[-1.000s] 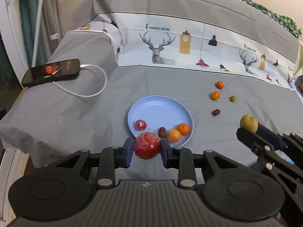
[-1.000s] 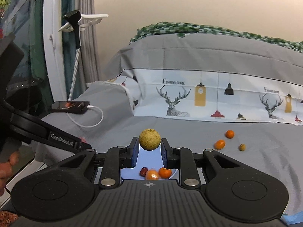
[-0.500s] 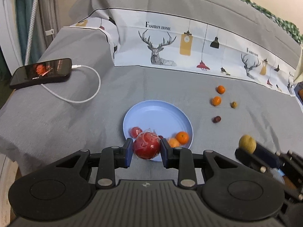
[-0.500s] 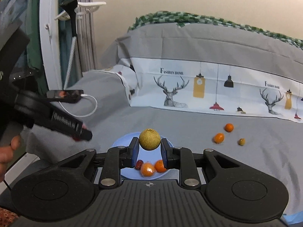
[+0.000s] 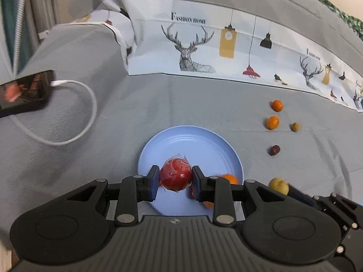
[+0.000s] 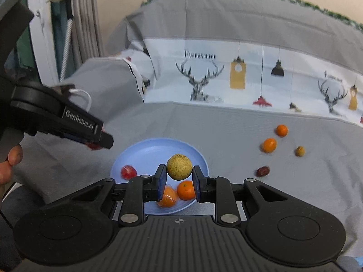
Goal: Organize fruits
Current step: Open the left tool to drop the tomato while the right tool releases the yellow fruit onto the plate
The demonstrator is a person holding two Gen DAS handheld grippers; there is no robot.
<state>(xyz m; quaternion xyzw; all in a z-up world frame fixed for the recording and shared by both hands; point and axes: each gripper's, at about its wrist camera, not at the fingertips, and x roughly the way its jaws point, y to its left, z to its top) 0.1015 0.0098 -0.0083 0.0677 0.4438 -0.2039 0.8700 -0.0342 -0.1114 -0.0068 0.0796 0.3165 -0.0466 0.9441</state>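
1. Left wrist view: my left gripper [image 5: 175,179] is clamped narrowly on a round red fruit in crinkled clear wrap [image 5: 175,178], both blue pads pressed to its sides. It hangs over the near part of the round pale-blue plastic plate [image 5: 188,140] on the grey bedspread [image 5: 158,104].
2. Same view: two small orange citrus [image 5: 274,114], a small olive-green fruit [image 5: 295,126] and a dark brown date [image 5: 274,150] lie loose, right of the plate and beyond it.
3. Risk here: the film looks slick, so the red fruit could slip or drop onto the orange fruit [image 5: 229,178] half hidden behind my right finger.
4. Right wrist view: my right gripper [image 6: 179,179] is closed as tight as it goes on a round tan fruit with rough matt skin [image 6: 179,166], held above the plate's near right side.
5. Same view: on the plate sit a small wrapped red fruit [image 6: 128,172] at left and two oranges [image 6: 179,192] near my pads.
6. Risk: the tan fruit sits high in the pads, so it may pop out and roll off the rim. My two grippers are close together; they could knock each other.
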